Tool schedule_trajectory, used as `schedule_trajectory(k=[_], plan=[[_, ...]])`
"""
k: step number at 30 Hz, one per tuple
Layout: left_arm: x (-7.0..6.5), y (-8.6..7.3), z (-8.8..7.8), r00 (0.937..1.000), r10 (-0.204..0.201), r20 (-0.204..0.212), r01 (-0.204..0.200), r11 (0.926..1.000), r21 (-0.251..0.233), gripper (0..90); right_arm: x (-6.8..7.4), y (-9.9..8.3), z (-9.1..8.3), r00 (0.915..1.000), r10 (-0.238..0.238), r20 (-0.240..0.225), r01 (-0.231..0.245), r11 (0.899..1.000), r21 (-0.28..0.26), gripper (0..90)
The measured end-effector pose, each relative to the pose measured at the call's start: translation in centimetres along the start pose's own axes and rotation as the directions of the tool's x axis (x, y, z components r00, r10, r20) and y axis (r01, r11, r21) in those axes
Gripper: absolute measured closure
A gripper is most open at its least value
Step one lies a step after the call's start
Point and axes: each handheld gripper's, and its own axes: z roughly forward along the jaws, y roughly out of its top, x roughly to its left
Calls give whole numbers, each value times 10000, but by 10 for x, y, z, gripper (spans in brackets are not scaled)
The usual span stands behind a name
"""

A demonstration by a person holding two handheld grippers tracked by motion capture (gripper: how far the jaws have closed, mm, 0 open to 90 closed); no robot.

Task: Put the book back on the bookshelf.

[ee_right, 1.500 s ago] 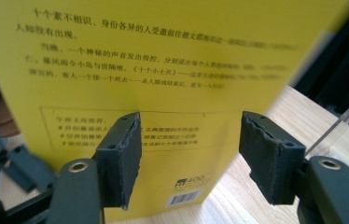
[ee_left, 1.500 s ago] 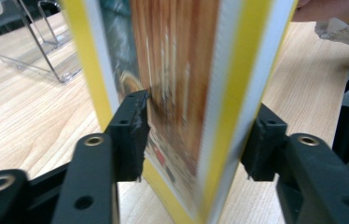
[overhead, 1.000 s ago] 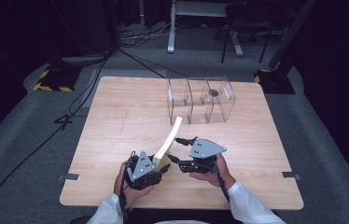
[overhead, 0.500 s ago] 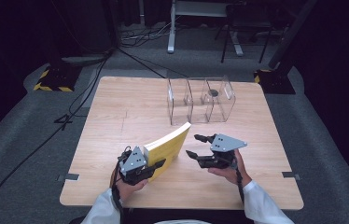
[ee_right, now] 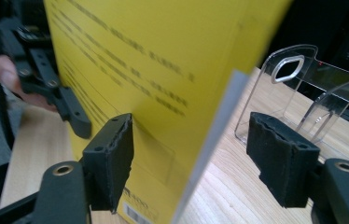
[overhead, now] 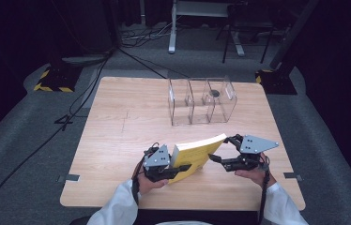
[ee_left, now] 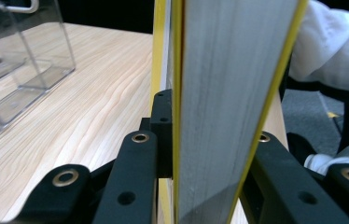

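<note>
**Yellow book held on edge near the table's front**

The left gripper (overhead: 179,169) is clamping the yellow book (overhead: 197,154), which is standing tilted at six o'clock from the clear organizer (overhead: 202,101). The right gripper (overhead: 221,151), at the book's three o'clock, has just been opening; its jaws are straddling the book's edge without pressing it

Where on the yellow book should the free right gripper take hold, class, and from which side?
Probably the free end of the yellow book, opposite the left gripper, which clamps its near end. Come from the right: the thin page edge already stands between the right gripper pads, so they could close across the covers.
</note>
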Motion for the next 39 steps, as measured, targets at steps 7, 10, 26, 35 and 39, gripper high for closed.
schedule_trajectory(k=[7, 10, 26, 35, 39], plan=[[9, -4, -3, 9993, -251, -280, 251, 9997, 16, 734, 2, -2, 3, 9996, -34, -275, 34, 10000, 23, 506], [14, -7, -7, 9988, -265, -423, 272, 9995, 144, 711, 2, -1, 10, 9990, -96, -436, 103, 9999, 139, 579], [15, -18, -44, 9941, -358, -1020, 392, 9987, 321, 694, -1, -15, 46, 9927, -142, -1194, 264, 9945, 1011, 572], [22, -25, -57, 9854, -749, -1526, 810, 9961, 343, 630, 3, -17, 46, 9843, -152, -1758, 293, 9965, 780, 698], [19, -28, -58, 9753, -315, -2185, 527, 9944, 921, 606, 6, -17, 43, 9811, -110, -1932, 265, 9966, 777, 729]])
